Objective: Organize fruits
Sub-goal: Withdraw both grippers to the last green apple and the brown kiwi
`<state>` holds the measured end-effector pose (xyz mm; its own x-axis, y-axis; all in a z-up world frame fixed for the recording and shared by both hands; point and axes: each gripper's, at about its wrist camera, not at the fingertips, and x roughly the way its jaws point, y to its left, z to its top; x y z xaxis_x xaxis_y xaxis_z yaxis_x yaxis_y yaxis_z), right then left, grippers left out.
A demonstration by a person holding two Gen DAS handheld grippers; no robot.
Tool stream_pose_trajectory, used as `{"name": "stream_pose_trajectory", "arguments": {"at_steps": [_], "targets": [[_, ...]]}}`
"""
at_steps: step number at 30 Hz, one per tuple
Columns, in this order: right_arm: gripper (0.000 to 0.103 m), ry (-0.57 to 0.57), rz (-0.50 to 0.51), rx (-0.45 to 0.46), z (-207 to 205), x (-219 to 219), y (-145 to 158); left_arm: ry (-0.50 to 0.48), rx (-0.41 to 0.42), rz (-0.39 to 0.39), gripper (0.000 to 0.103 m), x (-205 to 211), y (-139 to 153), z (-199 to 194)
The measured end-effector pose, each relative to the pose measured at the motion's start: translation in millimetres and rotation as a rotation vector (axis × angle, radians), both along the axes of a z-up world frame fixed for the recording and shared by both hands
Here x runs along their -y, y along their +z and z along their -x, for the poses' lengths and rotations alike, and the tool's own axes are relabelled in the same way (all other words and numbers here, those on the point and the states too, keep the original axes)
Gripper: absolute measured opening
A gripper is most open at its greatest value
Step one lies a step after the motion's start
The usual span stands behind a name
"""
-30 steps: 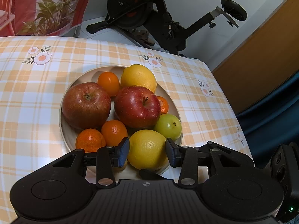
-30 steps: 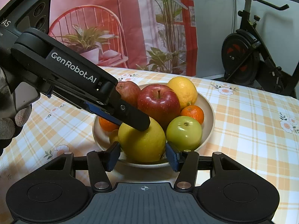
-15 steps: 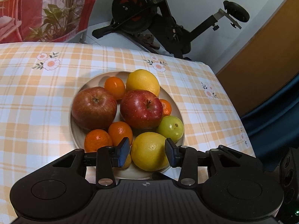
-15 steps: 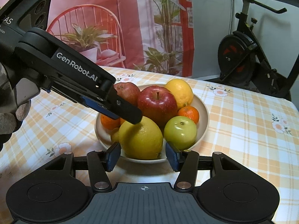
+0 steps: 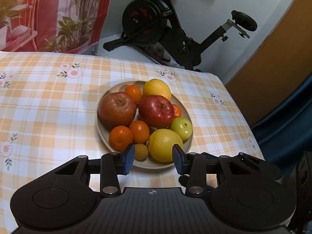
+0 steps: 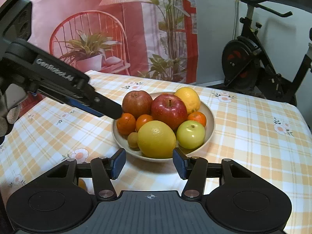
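A cream bowl (image 5: 186, 152) (image 6: 211, 117) on the checked tablecloth holds two red apples (image 5: 156, 110) (image 6: 168, 109), a green apple (image 5: 181, 125) (image 6: 191, 134), two lemons, the nearer one large (image 5: 164, 145) (image 6: 156, 139), several mandarins (image 5: 120, 137) (image 6: 126, 123) and a small yellowish fruit (image 5: 141, 151). My left gripper (image 5: 154, 159) is open and empty, raised above the bowl's near rim; it also shows in the right wrist view (image 6: 109, 109) at the bowl's left. My right gripper (image 6: 149, 162) is open and empty just short of the bowl.
The table (image 5: 48, 101) carries a checked flowered cloth. An exercise bike (image 5: 156, 25) (image 6: 251, 58) stands beyond the far edge. A red plant-print curtain (image 6: 117, 29) hangs behind. A small orange object (image 6: 81, 184) peeks out under my right gripper.
Both grippers have pulled back and up from the bowl, empty. The large lemon stays in the bowl and the small yellowish fruit has come into view.
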<state>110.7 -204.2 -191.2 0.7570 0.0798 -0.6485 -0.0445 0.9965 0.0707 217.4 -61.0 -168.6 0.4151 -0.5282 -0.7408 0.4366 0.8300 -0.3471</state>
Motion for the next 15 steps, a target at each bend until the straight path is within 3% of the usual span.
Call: {"name": "stream_pose_trajectory", "arguments": {"at_steps": [15], "targets": [[0.05, -0.034, -0.047, 0.02, 44.5, -29.2, 8.7, 0.02, 0.138, -0.065, 0.044, -34.4, 10.0, 57.0]]}}
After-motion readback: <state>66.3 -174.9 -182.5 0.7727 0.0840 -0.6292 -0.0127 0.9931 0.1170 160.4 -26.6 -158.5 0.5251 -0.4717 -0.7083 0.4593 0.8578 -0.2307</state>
